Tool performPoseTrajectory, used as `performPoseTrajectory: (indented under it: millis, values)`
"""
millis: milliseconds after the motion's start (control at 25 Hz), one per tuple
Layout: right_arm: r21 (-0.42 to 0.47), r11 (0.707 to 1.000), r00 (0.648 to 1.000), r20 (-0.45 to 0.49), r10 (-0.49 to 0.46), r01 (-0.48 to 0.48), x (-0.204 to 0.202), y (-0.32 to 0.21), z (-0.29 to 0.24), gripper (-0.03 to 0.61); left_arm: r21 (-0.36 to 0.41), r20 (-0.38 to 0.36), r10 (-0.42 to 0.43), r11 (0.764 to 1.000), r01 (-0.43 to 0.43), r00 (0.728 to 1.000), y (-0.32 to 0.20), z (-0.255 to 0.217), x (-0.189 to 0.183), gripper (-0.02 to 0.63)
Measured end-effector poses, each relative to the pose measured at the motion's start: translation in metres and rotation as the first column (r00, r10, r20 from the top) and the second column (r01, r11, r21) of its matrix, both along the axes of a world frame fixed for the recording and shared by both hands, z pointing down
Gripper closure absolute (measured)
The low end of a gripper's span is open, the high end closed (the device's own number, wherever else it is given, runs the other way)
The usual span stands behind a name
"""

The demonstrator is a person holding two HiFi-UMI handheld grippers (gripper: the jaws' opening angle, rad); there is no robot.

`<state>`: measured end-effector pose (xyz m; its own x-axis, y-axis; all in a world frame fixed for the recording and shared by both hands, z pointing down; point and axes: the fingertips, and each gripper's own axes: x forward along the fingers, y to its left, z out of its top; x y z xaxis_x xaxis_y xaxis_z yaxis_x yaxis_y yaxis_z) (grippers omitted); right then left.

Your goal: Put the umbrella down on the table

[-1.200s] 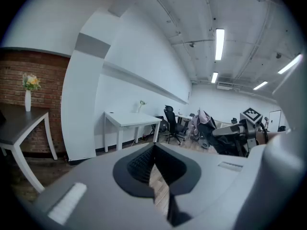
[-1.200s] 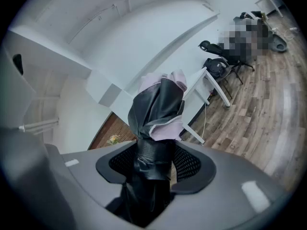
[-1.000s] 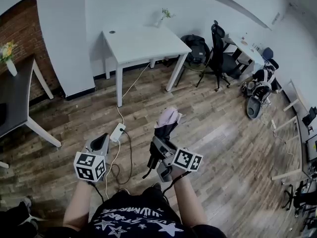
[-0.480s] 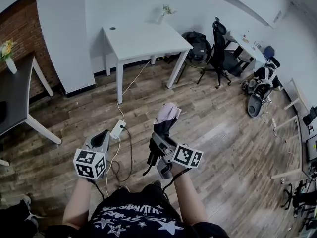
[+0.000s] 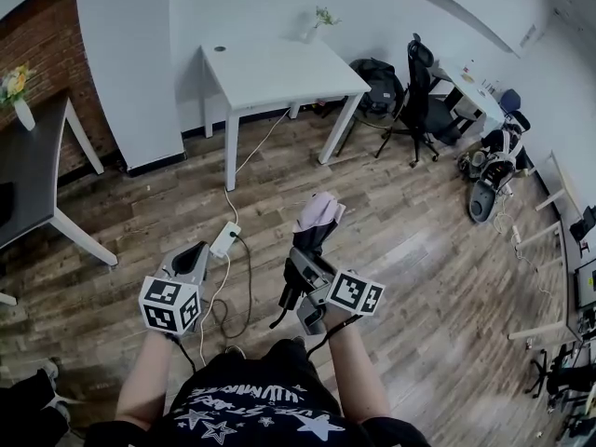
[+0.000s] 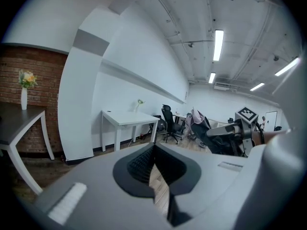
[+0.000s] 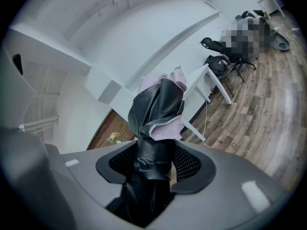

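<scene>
At the far left a dark table (image 5: 33, 170) stands by the brick wall (image 5: 47, 35), with a vase of flowers (image 5: 19, 96) on its far corner. The left gripper (image 5: 194, 252) is held low over the wooden floor (image 5: 438, 250), its marker cube towards the person; in the left gripper view its jaws are pressed together at the tips with nothing between them (image 6: 153, 150), only floor showing through the narrow slit lower down. Just beyond it a white power strip (image 5: 223, 241) lies on the floor, and a cable (image 5: 244, 296) loops away from it. Further back stands the white table (image 5: 279, 68), its top bare except for a small vase with a sprig (image 5: 313, 28) at the far edge. To the right of the left gripper, the right gripper (image 5: 300, 268) pinches the folded umbrella (image 5: 315, 220) around its black wrapped middle; in the right gripper view both pads (image 7: 189, 164) press on the bundle (image 7: 158, 109), which rises out of the jaws and ends in loose black and pale lilac fabric. The umbrella is held in the air above the floor, tilted up and away from the person, well apart from the white table. Further right, a black office chair (image 5: 421, 96) stands next to a dark backpack (image 5: 377, 80) against the wall
</scene>
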<state>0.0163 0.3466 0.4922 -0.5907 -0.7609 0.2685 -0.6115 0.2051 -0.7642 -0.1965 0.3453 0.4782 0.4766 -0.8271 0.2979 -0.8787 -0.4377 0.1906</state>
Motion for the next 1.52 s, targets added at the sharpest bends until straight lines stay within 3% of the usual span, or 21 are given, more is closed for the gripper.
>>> performPoseTrajectory:
  millis: [400,800,960,1520]
  values:
    - [-0.004,1.000,1.000,-0.018,-0.021,0.021,-0.017,-0.010,-0.002,0.334,-0.004,-0.013,-0.008,1.000,0.008,1.000,-0.011,-0.004,-0.013,0.611]
    - [-0.048,0.999,1.000,-0.001,0.000,0.000,0.023,-0.060,0.022,0.333,-0.059,0.004,-0.008,0.998,0.008,1.000,-0.065,0.020,0.015,0.611]
    - [-0.046,0.999,1.000,0.019,-0.003,0.004,0.045,-0.106,0.044,0.333,-0.064,0.017,-0.028,0.998,0.029,0.999,-0.100,0.040,0.029,0.611]
    - [-0.031,0.996,0.996,0.052,-0.077,0.078,0.147,-0.333,0.017,0.333,-0.052,0.037,-0.130,0.990,0.132,0.991,-0.307,0.007,0.108,0.611]
